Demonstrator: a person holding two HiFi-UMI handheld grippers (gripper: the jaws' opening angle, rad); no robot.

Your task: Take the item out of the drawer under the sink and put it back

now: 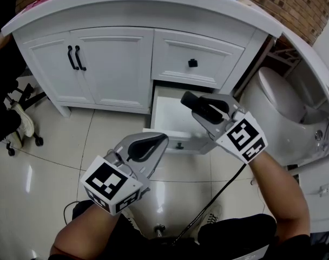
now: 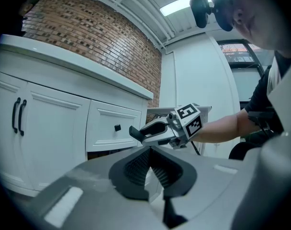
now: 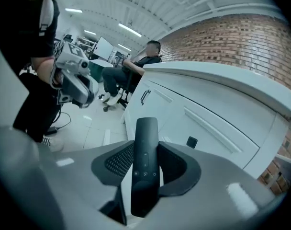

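In the head view, we see the lower drawer (image 1: 165,121) of the white vanity (image 1: 116,58) standing open. The right gripper (image 1: 213,117) holds a black remote control (image 1: 192,102) just above it, so the taking-out looks done. The left gripper (image 1: 160,140) hovers near the drawer front. In the left gripper view, its fingers (image 2: 136,169) meet at the tips, with nothing between them. In the right gripper view, the fingers (image 3: 117,162) clamp the remote's lower half and its top pokes past them. We judge what's left: lay the remote back inside, let go, perhaps shut the drawer
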